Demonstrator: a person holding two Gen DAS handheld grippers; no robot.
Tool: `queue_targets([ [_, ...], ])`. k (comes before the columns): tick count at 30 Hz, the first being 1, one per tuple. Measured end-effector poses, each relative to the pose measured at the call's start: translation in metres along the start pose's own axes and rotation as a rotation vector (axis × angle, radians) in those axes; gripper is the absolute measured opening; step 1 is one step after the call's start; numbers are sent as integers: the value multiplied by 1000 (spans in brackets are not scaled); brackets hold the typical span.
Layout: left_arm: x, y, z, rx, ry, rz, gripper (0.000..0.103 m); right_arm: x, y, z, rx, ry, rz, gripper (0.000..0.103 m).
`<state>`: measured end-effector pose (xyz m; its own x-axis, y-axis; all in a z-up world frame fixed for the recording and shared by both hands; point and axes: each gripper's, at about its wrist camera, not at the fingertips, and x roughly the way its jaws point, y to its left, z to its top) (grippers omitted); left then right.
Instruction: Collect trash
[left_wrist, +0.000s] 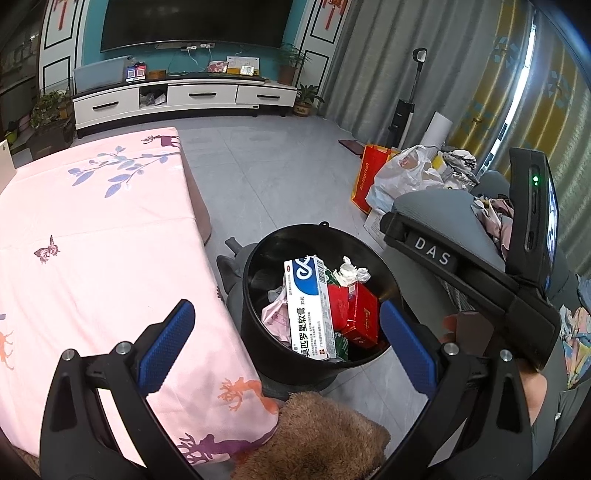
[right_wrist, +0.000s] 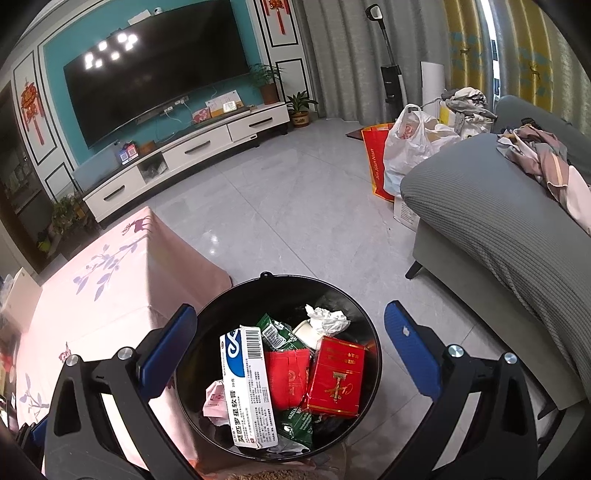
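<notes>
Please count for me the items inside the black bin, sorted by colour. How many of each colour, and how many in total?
In the round black plastic bin:
White: 2, long medicine box, crumpled tissue
Red: 2, glossy carton, soft pouch
Green: 2, foil wrappers
Pink: 1, crumpled wrapper
Total: 7

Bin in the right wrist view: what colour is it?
Black bin, inside and out; clearest in the right wrist view.

Both views are dim and cool-toned indoors. Daylight enters through a gap in the grey and yellow curtains (left_wrist: 517, 96) at two o'clock, blown out white. Ceiling lamps glare as white spots on the dark flat television screen (right_wrist: 155, 77). Fisheye bending curves straight edges, and the corners fall black.
</notes>
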<state>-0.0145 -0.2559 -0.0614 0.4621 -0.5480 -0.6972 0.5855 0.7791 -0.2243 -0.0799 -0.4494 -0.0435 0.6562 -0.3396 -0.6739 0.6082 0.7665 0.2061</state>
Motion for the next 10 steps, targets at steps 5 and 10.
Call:
queue_targets([
  [5, 0, 0, 0, 1, 1, -1, 100, 1, 1, 0, -7, 4, -8, 100],
  [10, 1, 1, 0, -2, 5, 2, 100, 1, 1, 0, -8, 6, -9, 100],
])
